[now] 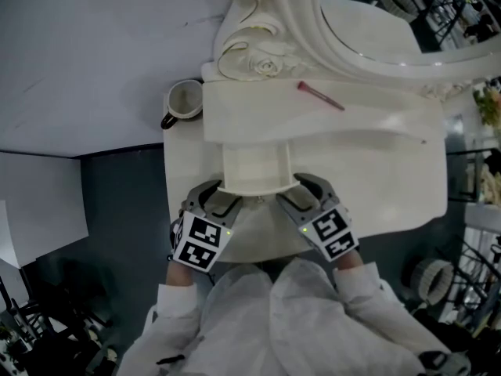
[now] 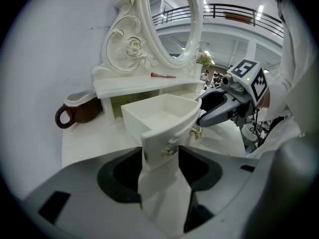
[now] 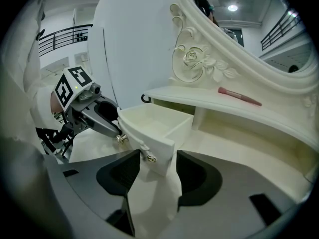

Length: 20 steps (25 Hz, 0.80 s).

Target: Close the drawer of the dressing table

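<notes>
Drawer (image 1: 252, 167): it stands pulled out from under the low shelf (image 1: 368, 116), over the worktop (image 1: 391, 194), with its curved front toward you.
Knobs (image 2: 196, 132): two gold ones sit on that curved front.
Left gripper (image 1: 221, 202): your jaws are spread wide and clamp nothing. The drawer's front left corner sits between them.
Right gripper (image 1: 301, 196): your jaws are equally wide and grip nothing. The front right corner sits between them.
Contact: you cannot tell whether either gripper touches the front.
Pink stick (image 1: 319, 96): it lies on the shelf.
Mug (image 1: 184, 100): brown, it stands on the worktop just beside the shelf's left end.
Mirror (image 2: 172, 19): it rises behind the shelf in a carved frame.
</notes>
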{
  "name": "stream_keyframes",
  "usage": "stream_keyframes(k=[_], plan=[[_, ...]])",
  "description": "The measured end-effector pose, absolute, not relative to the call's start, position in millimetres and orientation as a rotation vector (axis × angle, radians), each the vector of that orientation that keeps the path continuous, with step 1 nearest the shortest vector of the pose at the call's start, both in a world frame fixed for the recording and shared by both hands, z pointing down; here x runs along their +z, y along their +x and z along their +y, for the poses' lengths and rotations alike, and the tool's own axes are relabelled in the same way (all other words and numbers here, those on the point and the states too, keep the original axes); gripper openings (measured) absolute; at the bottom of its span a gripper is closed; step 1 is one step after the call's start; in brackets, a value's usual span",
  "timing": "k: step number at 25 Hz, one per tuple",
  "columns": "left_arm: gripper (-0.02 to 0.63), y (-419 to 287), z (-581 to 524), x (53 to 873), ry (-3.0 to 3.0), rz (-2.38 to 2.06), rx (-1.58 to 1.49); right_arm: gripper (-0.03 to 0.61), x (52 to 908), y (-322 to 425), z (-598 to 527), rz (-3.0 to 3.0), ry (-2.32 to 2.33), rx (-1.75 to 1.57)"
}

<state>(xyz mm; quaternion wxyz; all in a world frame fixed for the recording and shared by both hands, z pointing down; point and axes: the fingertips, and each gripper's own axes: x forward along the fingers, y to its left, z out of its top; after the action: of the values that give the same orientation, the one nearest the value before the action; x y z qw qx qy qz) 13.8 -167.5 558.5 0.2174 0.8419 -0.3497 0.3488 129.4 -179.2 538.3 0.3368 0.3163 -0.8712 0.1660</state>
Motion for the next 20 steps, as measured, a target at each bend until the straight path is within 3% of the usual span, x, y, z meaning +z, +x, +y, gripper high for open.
stream_keyframes(k=[20], plan=[[0.225, 20.9, -169.2, 560.1, 2.363, -0.932, 1.019, 0.202, 537.3, 122.1, -180.4, -2.312, 0.756, 0.352]])
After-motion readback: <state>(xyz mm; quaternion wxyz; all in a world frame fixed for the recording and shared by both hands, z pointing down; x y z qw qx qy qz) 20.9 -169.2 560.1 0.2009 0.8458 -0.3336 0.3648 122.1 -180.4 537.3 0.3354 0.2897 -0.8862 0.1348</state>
